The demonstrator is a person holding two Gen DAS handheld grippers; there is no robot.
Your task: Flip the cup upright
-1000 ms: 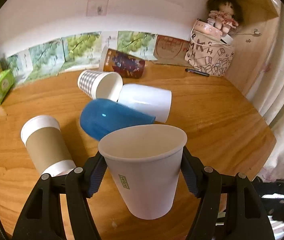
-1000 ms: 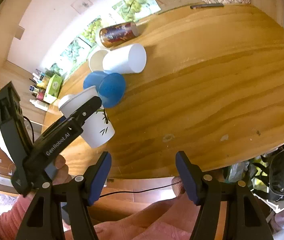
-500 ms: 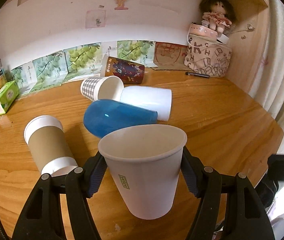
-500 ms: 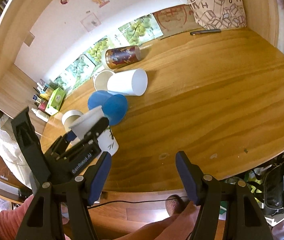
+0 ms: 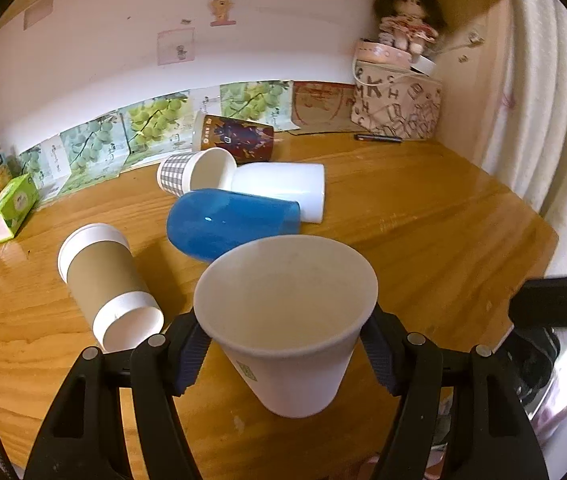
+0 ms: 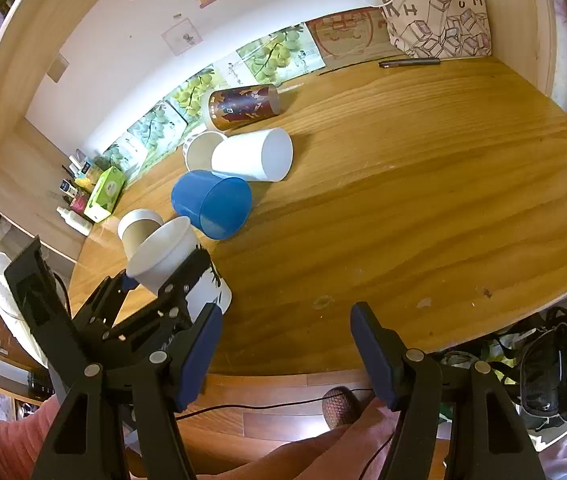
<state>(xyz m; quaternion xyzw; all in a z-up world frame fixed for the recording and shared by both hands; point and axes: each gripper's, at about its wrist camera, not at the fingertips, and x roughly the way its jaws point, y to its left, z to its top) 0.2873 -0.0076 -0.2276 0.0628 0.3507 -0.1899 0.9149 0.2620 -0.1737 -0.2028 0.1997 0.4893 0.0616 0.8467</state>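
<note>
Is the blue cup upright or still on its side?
On its side. The blue cup lies on the table, mouth facing sideways in the right wrist view.

home desk nook | doll (image 5: 405, 20) on tote bag (image 5: 397, 110) | wall stickers (image 5: 221, 11)

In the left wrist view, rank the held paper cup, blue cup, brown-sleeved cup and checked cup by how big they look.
1. Paper cup, nearest the camera, which inflates it.
2. Blue cup and brown-sleeved cup: too alike to rank.
3. Checked cup, farthest back.
</note>
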